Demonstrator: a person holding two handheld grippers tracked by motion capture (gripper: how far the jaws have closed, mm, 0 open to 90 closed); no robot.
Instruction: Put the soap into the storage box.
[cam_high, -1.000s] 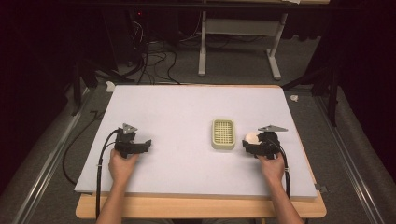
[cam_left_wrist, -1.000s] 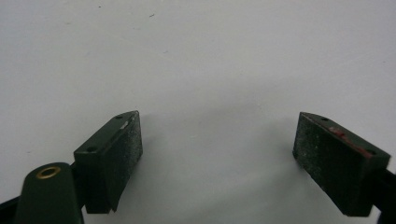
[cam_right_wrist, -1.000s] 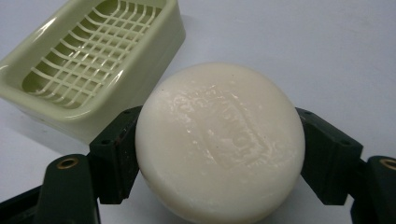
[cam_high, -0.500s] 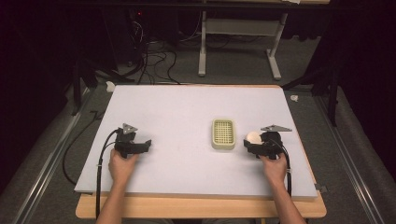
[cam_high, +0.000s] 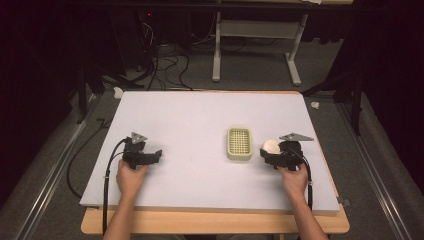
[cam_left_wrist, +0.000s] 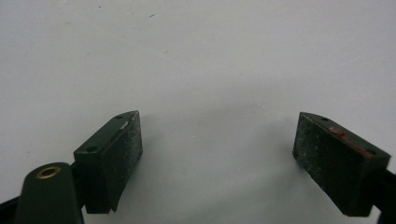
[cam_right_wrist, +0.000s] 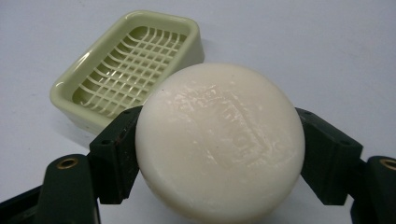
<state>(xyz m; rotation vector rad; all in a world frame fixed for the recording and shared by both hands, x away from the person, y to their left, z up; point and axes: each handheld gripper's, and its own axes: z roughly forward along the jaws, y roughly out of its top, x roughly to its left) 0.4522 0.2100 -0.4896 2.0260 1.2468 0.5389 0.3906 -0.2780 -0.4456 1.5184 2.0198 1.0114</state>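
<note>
- The soap (cam_right_wrist: 219, 142) is a round, cream-white bar with a smooth, slightly waxy face and a faint stamped mark pressed into its top; its edge is rounded all the way round.
- In the high view the soap (cam_high: 270, 146) sits at the right of the table (cam_high: 200, 110), on the near half, just right of the soap dish (cam_high: 239, 143) and apart from it.
- The right gripper (cam_right_wrist: 219, 154) has its two black jaws pressed against opposite sides of the bar, holding it between them.
- In the high view the right gripper (cam_high: 272, 152) lies just behind the bar, with the right hand (cam_high: 293, 179) gripping it from the near side.
- The soap dish (cam_right_wrist: 128, 67) is pale green and rectangular with rounded corners, a raised rim and a slotted grid floor; nothing lies in it.
- Against the frame from a second ago, the right gripper and soap lie a little nearer the person and slightly farther right of the dish; the dish has not moved.
- The left gripper (cam_left_wrist: 217, 154) has kept its place, jaws spread wide over bare table with nothing between them.
- In the high view the left gripper (cam_high: 150, 156) rests at the near left of the table, well apart from the dish, held by the left hand (cam_high: 131, 175).
- Beyond the far edge stands a grey metal stand (cam_high: 256, 45) amid loose cables (cam_high: 160, 60) on the floor; nothing lies between soap and dish.
</note>
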